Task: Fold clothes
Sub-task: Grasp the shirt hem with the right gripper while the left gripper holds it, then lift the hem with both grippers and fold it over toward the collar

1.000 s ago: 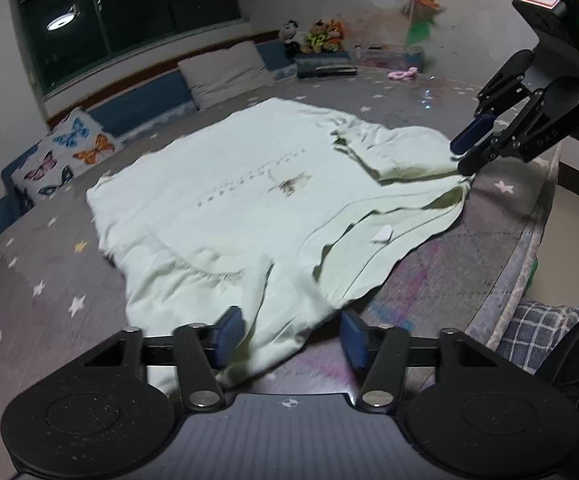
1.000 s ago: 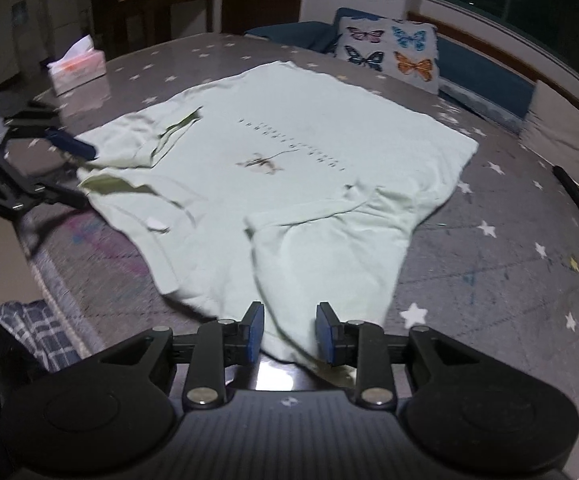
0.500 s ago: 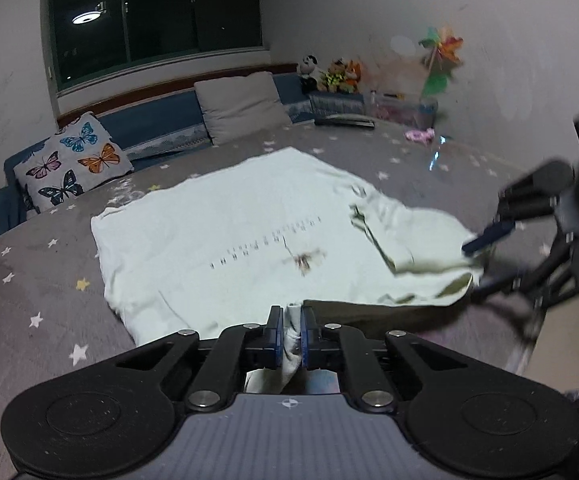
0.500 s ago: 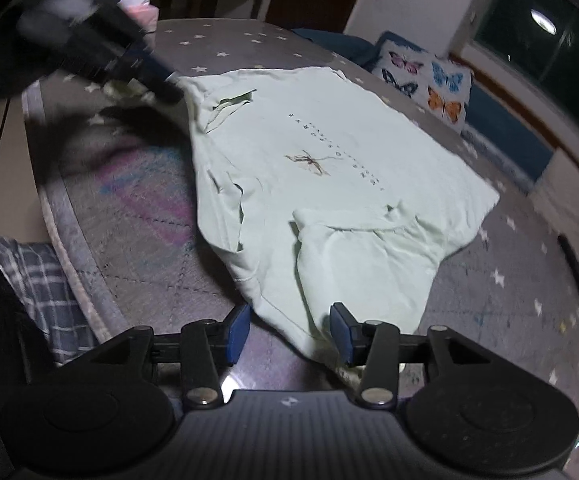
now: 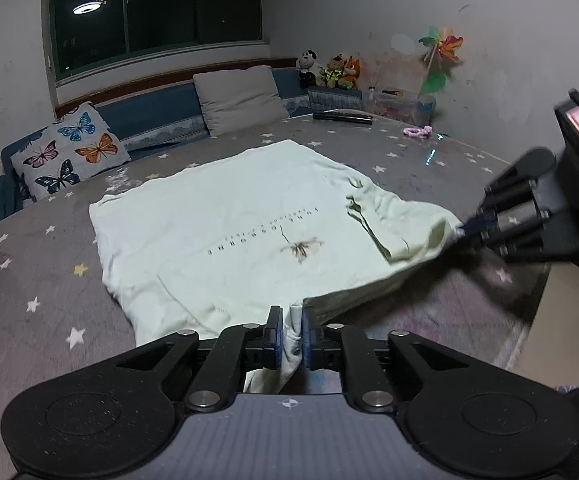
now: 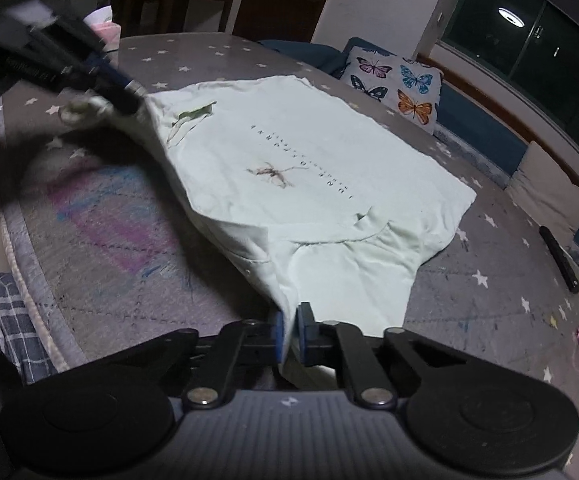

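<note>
Right, both grippers are clamped on the pale green T-shirt [image 5: 225,216]. Left gripper [image 5: 289,336] has its fingers pinched tight on a bunched bit of the near edge, cloth squeezed between the pads and hanging below them. Right gripper [image 6: 289,334] is closed the same way on the other end of that edge; in the left wrist view it shows blurred at the right, fabric pulled to a point at its tips.

Shirt lies print-up on the bench [image 5: 29,280], grey cover with stars. Far part is flat on the cover; the near edge is lifted between the two grips, with shadow under it. One sleeve [image 6: 353,264] is turned in over the body near the right gripper.

Handling, my read: light, limp knit, no stiffness. It sags between the holds and drapes wherever tension drops. Not fragile, not slippery, but a thin pinch can creep out if tugged unevenly. Best holds are where they are now, seams and corners of the edge, both ends level so the fold line stays straight.

Butterfly cushion [image 5: 65,156] and remote [image 5: 341,117] sit well clear.
</note>
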